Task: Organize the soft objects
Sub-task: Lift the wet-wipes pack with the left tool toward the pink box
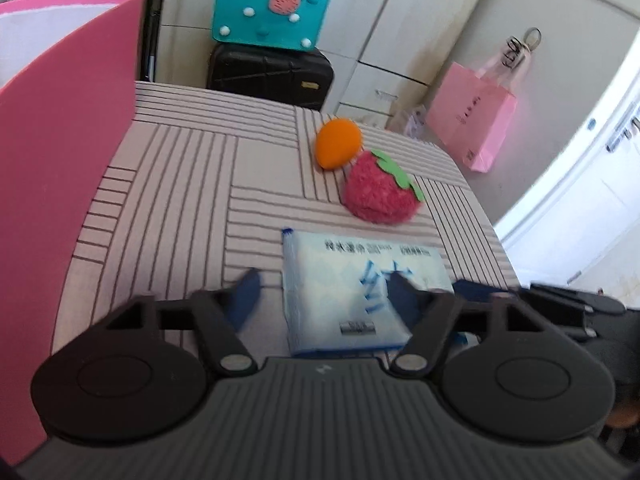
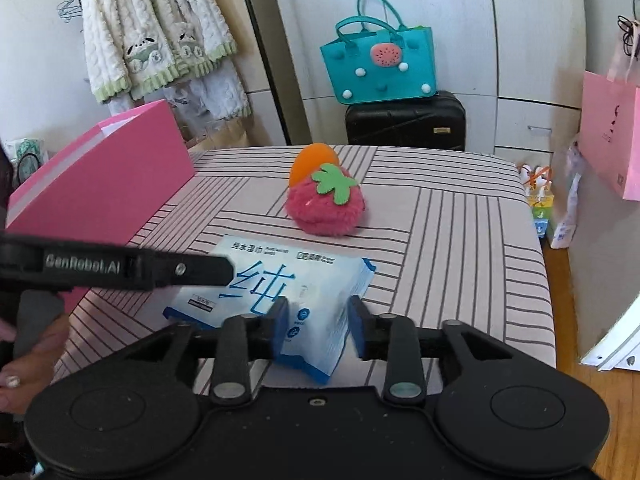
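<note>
Wet-wipe pack (image 2: 276, 300) flat on the striped surface (image 2: 460, 240), near the front edge, print side up, one corner reaching toward the camera in the right wrist view. Soft and slack, so likely to sag if lifted by one end alone; probably why both tools sit at it together.

Right tongs (image 2: 319, 326) set astride the pack's near right corner, blue pads either side of the wrapper. Pads partly apart; gap visible on the right pad's side, so not judged as pressing. No firm grip to be claimed.

Left tongs (image 1: 324, 292) lower over the pack's left half, blurred. One blue pad on bare cloth just left of the pack, the other above the printed face. Half apart, nothing pinched. In the right wrist view, crossing in from the left as a long black bar over the pack's left end, with a hand (image 2: 24, 360) below it at the picture's edge.

Both tools tilted downward toward the surface, coming in from the near side, close to each other.

Beyond the pack: plush strawberry (image 2: 326, 208) with a green felt leaf, and an orange egg-shaped sponge (image 1: 338, 143) touching or just behind it. Both untouched, waiting.

Left of everything, a pink box (image 2: 100, 184) standing open-walled on the surface's edge, judged the likely place for the soft things. Pack lies nearest to it.
</note>
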Action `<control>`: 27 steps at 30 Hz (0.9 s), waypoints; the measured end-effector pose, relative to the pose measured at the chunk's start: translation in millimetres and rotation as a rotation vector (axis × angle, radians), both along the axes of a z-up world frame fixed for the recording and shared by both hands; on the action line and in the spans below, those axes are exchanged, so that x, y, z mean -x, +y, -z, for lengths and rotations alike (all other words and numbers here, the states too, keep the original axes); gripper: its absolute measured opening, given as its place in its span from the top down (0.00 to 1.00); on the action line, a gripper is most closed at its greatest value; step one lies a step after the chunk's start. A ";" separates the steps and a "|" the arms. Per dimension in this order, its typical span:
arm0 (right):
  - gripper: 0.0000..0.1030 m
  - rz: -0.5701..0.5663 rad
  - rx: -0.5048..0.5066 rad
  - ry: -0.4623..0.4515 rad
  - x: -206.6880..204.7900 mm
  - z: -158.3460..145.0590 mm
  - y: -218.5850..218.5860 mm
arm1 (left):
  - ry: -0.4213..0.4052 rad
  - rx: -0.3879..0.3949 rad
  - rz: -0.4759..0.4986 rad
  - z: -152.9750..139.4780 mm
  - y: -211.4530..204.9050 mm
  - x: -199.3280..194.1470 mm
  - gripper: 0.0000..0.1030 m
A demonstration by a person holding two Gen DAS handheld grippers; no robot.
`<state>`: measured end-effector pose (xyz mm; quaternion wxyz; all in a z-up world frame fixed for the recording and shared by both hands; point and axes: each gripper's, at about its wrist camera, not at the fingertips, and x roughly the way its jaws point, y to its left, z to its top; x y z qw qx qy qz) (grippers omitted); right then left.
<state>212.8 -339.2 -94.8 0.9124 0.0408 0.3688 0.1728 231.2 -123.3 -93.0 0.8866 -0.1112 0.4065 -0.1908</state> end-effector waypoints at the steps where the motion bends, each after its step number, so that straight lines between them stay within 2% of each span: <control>1: 0.55 0.010 0.001 0.001 -0.1 0.9 -0.5 | 0.004 0.006 0.013 0.0 -0.1 1.7 0.47; 5: 0.51 0.032 -0.037 0.014 -0.5 4.8 -3.8 | -0.019 -0.019 0.027 1.3 -3.7 8.5 0.49; 7: 0.51 0.024 -0.032 0.012 -0.4 5.2 -0.3 | -0.061 -0.070 0.041 2.7 -11.8 10.9 0.49; 10: 0.58 -0.001 -0.053 0.015 1.1 5.9 2.7 | -0.081 -0.126 0.039 1.6 -20.3 15.8 0.50; 11: 0.60 -0.006 -0.054 0.011 1.7 6.3 3.2 | -0.079 -0.125 0.036 1.1 -20.0 15.9 0.50; 14: 0.65 -0.010 -0.073 0.011 2.7 7.3 3.1 | -0.087 -0.115 0.031 0.7 -18.5 17.0 0.62; 18: 0.68 0.001 -0.053 0.013 4.4 4.0 8.8 | -0.068 -0.110 0.064 -7.3 -14.3 25.0 0.71; 22: 0.67 0.003 -0.010 0.007 13.6 -0.8 17.3 | -0.019 -0.077 0.105 -13.3 -6.7 34.8 0.73; 27: 0.64 0.002 -0.007 0.023 25.8 -5.7 21.6 | -0.021 -0.069 0.135 -23.3 -1.3 50.9 0.73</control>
